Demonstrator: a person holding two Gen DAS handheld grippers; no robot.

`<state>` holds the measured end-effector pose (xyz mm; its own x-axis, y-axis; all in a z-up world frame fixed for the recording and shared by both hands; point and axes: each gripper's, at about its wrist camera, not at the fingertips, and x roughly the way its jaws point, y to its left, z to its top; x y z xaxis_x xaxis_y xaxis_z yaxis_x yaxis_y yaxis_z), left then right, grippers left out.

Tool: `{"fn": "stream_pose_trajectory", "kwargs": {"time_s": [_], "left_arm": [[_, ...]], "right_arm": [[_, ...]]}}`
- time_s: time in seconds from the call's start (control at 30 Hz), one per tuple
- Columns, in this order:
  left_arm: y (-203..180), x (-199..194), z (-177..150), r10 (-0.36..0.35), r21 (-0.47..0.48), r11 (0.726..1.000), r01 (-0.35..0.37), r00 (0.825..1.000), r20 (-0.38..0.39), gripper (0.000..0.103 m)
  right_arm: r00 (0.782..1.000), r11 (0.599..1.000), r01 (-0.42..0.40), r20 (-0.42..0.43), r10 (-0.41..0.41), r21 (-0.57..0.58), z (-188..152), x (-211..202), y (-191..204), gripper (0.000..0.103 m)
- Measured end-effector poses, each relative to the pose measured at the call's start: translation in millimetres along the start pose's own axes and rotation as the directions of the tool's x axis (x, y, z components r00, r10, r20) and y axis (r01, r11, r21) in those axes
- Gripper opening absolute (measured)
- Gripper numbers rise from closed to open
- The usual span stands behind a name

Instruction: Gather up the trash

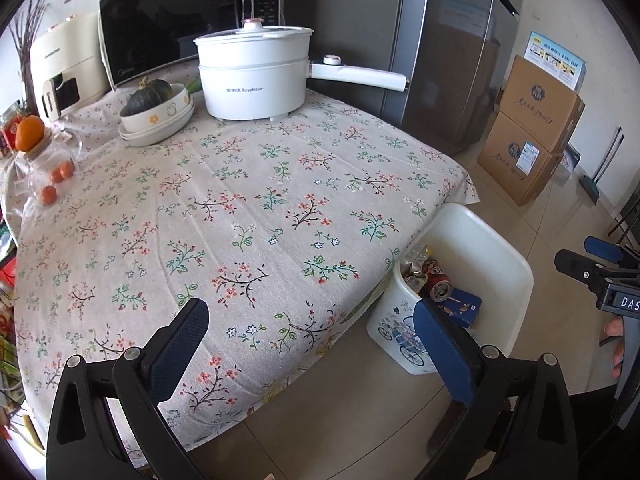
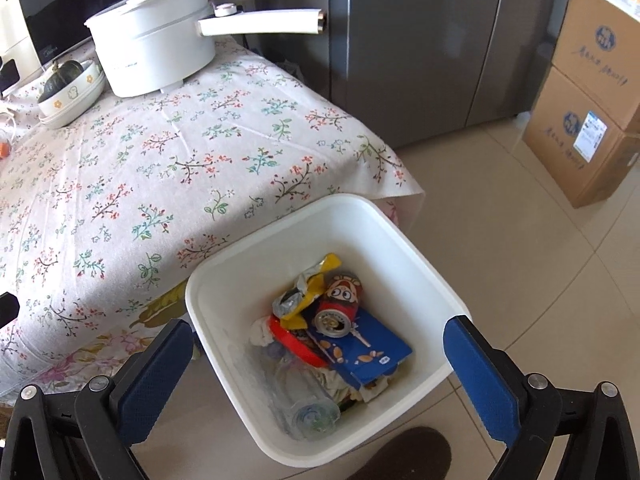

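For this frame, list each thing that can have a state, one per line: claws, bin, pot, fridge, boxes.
left claw: open, empty, over the table edge.
right claw: open, empty, above the bin.
trash bin: on the floor, unlidded, partly filled.
red can: in the bin, on its side.
electric pot: lid on.
fridge: doors closed.
cardboard boxes: stacked, closed.

Bin (image 2: 400, 240) mouth lies unobstructed; table (image 2: 160, 184) edge crowds its left rim.

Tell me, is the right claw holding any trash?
No, the right claw hangs wide open with nothing between its fingers, above the white bin where the red can already lies.
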<state>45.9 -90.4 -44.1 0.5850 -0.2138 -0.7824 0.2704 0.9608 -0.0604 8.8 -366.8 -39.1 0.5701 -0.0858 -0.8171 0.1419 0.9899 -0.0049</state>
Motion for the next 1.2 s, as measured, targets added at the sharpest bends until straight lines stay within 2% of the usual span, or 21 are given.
{"fn": "stream_pose_trajectory", "kwargs": {"time_s": [0.2,0.43,0.57,0.77,0.93,1.2], "left_arm": [[6.1,-32.7,-6.7,0.034,-0.048,0.998,-0.031,0.997,0.071,0.103],[8.8,-68.4,-11.0,0.099,-0.066,0.994,-0.089,0.981,0.167,0.103],[8.4,-80.9,-13.1,0.130,-0.076,0.990,-0.118,0.972,0.195,0.103],[3.9,-91.8,-16.0,0.128,-0.068,0.991,-0.116,0.967,0.222,0.103],[1.0,-92.4,-20.6,0.136,-0.067,0.990,-0.124,0.964,0.230,0.103],[-3.3,-90.5,-24.1,0.136,-0.062,0.990,-0.125,0.963,0.233,0.103]], "right_arm": [[0.998,1.000,0.001,0.066,0.000,-0.013,-7.2,-27.7,14.2,0.103],[0.987,0.999,0.014,0.160,-0.008,-0.032,-23.4,-60.4,38.5,0.103],[0.975,0.999,0.042,0.219,-0.033,-0.034,-30.7,-75.4,47.3,0.103],[0.952,0.996,0.088,0.297,-0.075,-0.030,-36.4,-91.9,54.8,0.103],[0.946,0.995,0.087,0.316,-0.068,-0.048,-33.9,-94.7,61.0,0.103],[0.952,0.994,0.092,0.298,-0.073,-0.050,-36.9,-88.9,62.1,0.103]]}}
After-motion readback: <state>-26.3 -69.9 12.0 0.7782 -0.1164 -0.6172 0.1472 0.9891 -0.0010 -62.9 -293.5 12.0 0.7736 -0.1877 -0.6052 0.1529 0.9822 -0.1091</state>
